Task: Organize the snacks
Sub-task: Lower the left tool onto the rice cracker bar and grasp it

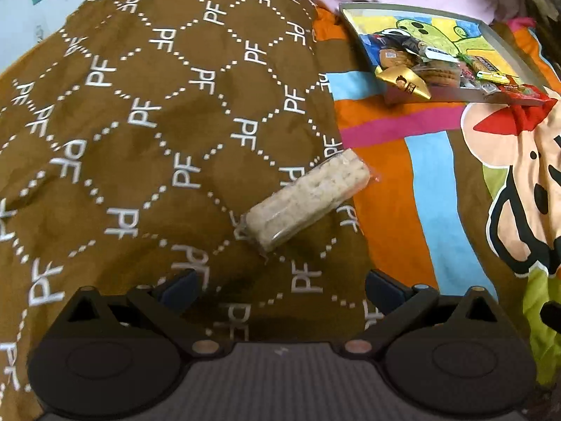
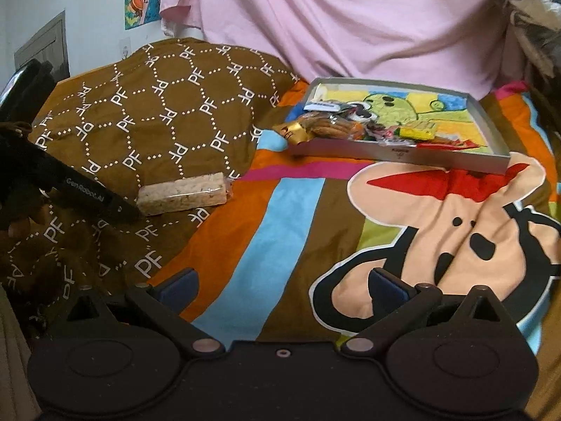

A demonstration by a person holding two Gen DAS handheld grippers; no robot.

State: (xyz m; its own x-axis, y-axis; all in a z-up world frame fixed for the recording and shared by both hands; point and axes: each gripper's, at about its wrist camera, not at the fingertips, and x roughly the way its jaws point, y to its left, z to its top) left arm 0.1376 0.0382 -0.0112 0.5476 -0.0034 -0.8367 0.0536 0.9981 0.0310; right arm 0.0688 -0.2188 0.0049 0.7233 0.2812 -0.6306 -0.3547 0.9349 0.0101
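A pale puffed-rice bar in clear wrap [image 1: 308,198] [image 2: 184,194] lies on the brown patterned pillow [image 1: 147,112] [image 2: 157,112], near its right edge. My left gripper [image 1: 280,286] hovers just short of the bar, open, nothing between its fingers; in the right wrist view its black body [image 2: 87,193] reaches toward the bar's left end. A shallow grey tray [image 1: 519,52] [image 2: 396,154] with a cartoon lining holds several wrapped snacks, among them a gold packet [image 1: 403,82] [image 2: 292,129]. My right gripper [image 2: 282,286] is open over the colourful bedsheet, well short of the tray.
A bright cartoon bedsheet [image 2: 438,217] [image 1: 420,175] covers the bed. Pink fabric [image 2: 350,17] hangs behind the tray. A white wall with a poster [image 2: 138,0] is at the back left. A red wrapper [image 1: 526,96] juts over the tray's near corner.
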